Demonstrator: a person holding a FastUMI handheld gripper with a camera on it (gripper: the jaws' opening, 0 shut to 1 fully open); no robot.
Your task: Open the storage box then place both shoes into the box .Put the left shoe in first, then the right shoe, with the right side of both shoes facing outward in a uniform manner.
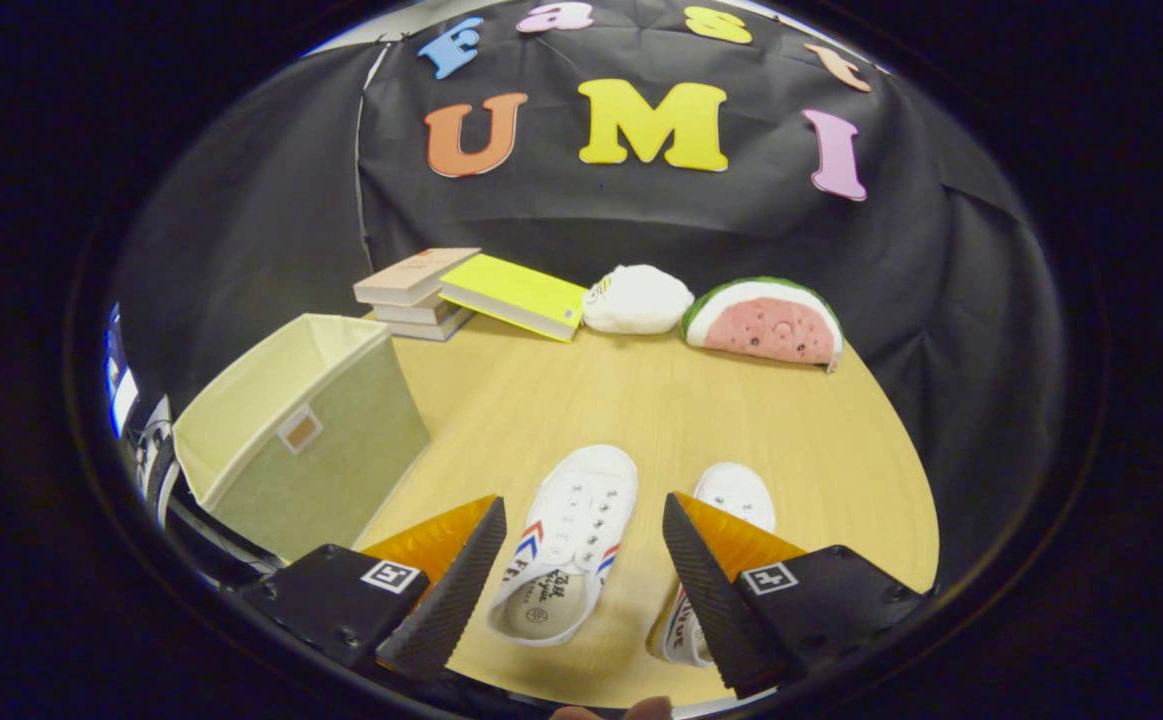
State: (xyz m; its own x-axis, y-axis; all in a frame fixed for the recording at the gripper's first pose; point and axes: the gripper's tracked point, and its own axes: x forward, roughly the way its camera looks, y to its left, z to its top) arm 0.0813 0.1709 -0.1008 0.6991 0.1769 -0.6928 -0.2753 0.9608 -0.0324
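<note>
Pale wooden worktop (pixel 661 400) carries two white canvas shoes: the left shoe (pixel 566 545) lies between the spread, empty fingers of the gripper (pixel 583 560), the right shoe (pixel 731 500) beside it. Light and soft, it probably pinches best at the heel collar. The storage box (pixel 306 435) stands open nearby.

Storage box (pixel 306 430): pale beige-green fabric cube, small square tag on its near face, top open, standing upright at the table's edge, at 10 o'clock from the shoes.

Left shoe (pixel 566 545): white canvas sneaker with red-and-blue chevrons on its side, upright on its sole, toe pointing to 12 o'clock.

Right shoe (pixel 733 500): matching white sneaker, at 3 o'clock from the left shoe, near but apart, toe likewise to 12 o'clock, partly hidden.
</note>
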